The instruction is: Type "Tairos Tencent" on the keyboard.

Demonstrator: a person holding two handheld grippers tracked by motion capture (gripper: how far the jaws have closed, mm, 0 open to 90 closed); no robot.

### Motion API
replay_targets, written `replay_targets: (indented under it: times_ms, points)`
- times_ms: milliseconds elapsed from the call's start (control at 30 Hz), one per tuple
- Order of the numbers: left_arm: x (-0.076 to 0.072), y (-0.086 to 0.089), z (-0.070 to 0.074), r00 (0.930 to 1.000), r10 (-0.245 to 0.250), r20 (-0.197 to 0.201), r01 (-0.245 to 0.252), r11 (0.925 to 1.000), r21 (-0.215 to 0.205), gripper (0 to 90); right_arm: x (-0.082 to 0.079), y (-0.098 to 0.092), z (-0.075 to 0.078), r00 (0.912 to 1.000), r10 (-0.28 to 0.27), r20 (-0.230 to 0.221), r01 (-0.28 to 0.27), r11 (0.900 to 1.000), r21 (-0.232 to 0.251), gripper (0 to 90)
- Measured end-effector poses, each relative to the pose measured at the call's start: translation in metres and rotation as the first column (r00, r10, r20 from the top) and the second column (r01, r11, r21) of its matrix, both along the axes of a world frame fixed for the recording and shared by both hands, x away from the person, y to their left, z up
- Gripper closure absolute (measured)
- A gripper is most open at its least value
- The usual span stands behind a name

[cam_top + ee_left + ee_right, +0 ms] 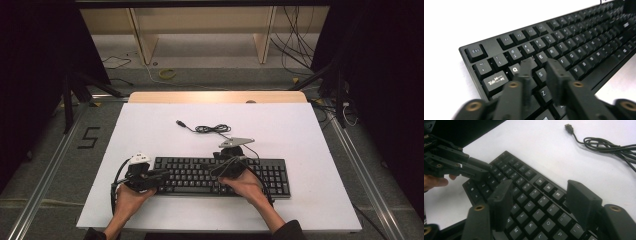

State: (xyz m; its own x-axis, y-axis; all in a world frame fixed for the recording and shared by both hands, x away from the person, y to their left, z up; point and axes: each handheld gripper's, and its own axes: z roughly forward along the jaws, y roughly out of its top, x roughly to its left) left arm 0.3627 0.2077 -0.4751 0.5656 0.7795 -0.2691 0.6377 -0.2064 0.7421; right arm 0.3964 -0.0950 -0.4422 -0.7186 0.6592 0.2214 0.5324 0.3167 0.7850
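White table (310,200): one keyboard (190,175), one cable (212,129).

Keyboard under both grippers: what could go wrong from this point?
The left gripper has its jaws a little apart over the W and S keys of the keyboard; coming down, they could press neighbouring keys together. The right gripper stands open above the middle keys. The loose cable behind could snag if the keyboard slides.

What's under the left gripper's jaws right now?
The left gripper hangs over the keyboard, around its Q, S and Z keys. The jaws cover the keys between those, so whether the tips press one can't be seen.
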Motion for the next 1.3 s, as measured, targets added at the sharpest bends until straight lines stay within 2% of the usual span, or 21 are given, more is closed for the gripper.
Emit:
replay_targets:
  times_ms: [167,367,533,1100,1300]
  points:
    - [-0.001,0.000,0.001,0.9999,0.004,0.010,-0.003,0.9997,-0.026,57.6,0.000,0.001,0.000,0.9999,0.007,-0.008,-0.007,1.000,-0.003,46.1]
    - [-0.003,0.000,0.003,0.9997,0.004,0.022,-0.002,0.9973,-0.073,47.5,0.000,0.002,-0.002,0.9998,0.017,-0.014,-0.017,1.000,-0.016,52.9]
    - [-0.004,0.000,0.004,0.9997,-0.003,0.026,0.005,0.9959,-0.090,41.4,0.001,0.003,-0.004,0.9996,0.021,-0.019,-0.021,0.999,-0.026,59.3]
    - [-0.008,0.000,0.006,0.9995,-0.007,0.030,0.011,0.9938,-0.111,36.5,0.003,0.004,-0.012,0.9988,0.032,-0.038,-0.034,0.998,-0.050,78.8]
    - [-0.009,-0.001,0.006,0.9994,-0.014,0.033,0.018,0.9933,-0.114,34.8,0.004,0.004,-0.019,0.9982,0.031,-0.051,-0.034,0.997,-0.073,87.4]
